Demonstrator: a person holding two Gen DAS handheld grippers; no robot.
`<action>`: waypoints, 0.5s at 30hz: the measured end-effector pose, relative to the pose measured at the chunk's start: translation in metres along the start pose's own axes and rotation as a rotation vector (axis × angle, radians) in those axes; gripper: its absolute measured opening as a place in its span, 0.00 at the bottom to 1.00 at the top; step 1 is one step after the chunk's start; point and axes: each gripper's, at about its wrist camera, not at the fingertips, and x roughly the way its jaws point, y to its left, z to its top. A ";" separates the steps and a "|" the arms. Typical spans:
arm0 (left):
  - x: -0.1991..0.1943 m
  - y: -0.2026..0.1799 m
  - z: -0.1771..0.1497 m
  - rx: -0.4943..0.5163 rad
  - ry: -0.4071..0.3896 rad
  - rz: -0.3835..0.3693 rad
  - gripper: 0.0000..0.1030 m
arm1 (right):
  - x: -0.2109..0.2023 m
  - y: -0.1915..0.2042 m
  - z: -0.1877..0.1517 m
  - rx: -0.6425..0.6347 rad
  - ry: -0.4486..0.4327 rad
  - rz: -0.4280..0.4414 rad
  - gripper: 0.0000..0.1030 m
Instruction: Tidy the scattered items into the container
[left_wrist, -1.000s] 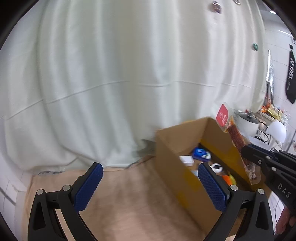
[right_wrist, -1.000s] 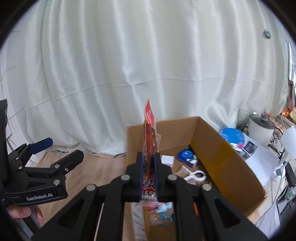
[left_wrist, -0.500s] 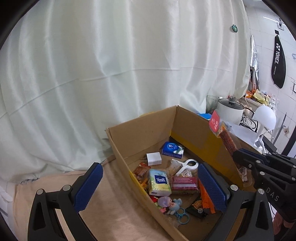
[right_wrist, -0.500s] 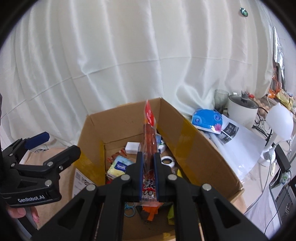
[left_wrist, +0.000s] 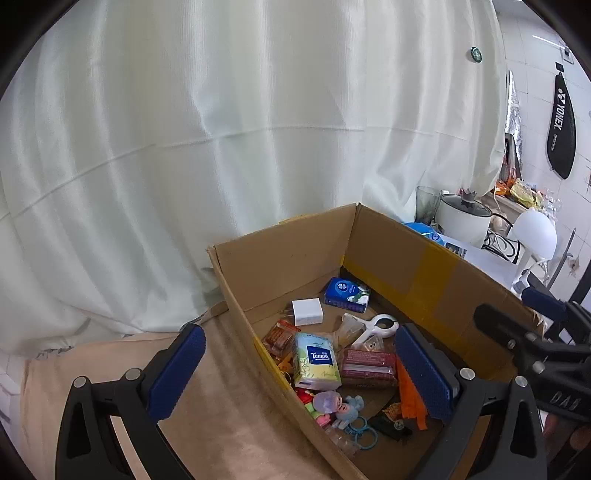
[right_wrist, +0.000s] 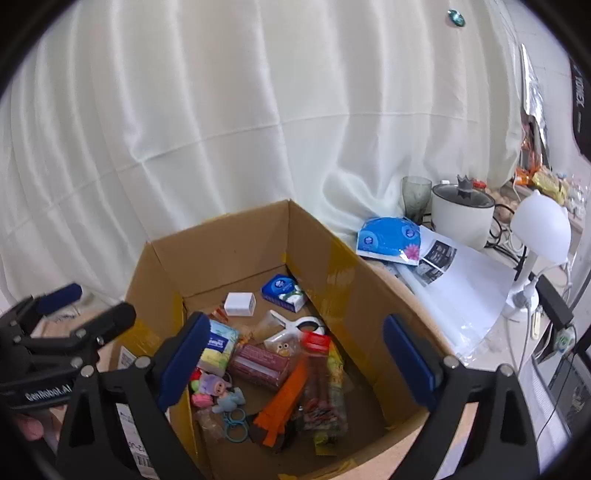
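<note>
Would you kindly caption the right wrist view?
Open right gripper above brown cardboard box, red-topped snack packet lying inside.

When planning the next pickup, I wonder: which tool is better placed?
Probably left: the left tool, open and empty, hangs partly over the cloth outside the cardboard box; the right tool, also open, sits over the box's inside.

Blurred red-topped clear snack packet (right_wrist: 318, 373) inside brown cardboard box (right_wrist: 221, 251); print unreadable, lower end buried among clutter.
</note>
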 end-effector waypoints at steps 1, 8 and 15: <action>0.000 0.000 0.000 0.000 0.003 0.001 1.00 | 0.000 -0.001 0.001 0.001 0.005 -0.002 0.98; -0.003 0.000 -0.001 -0.001 0.001 0.002 1.00 | 0.004 0.002 0.000 -0.024 0.031 -0.011 1.00; -0.009 0.009 -0.001 -0.004 -0.003 0.018 1.00 | 0.006 0.005 -0.002 -0.026 0.036 -0.031 1.00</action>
